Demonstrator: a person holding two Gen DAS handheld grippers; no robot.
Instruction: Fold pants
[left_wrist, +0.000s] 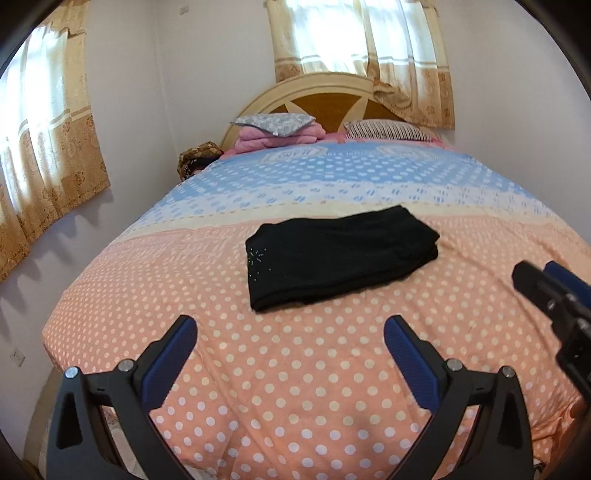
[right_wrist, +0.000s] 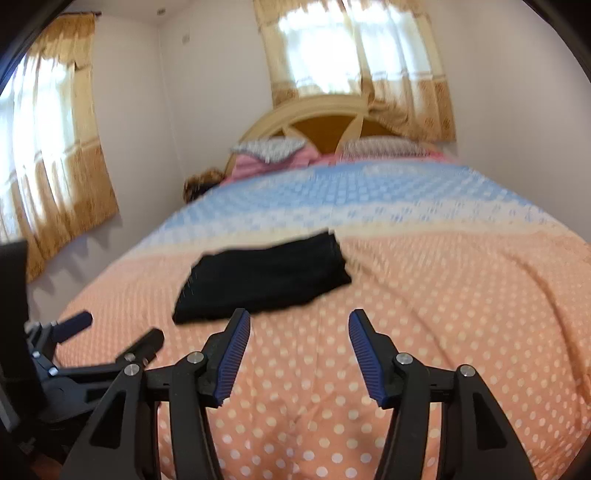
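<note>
Black pants (left_wrist: 340, 258) lie folded in a neat stack on the polka-dot bed (left_wrist: 258, 387), out ahead of both tongs and touching neither. Left tongs (left_wrist: 290, 341) hang spread wide over the bedspread, nothing between them. Right tongs (right_wrist: 299, 332) stand apart too, empty, just short of the pants' near edge.

No readable text from my feeds.
I find no label, brand, number or sign anywhere in either wrist view.
</note>
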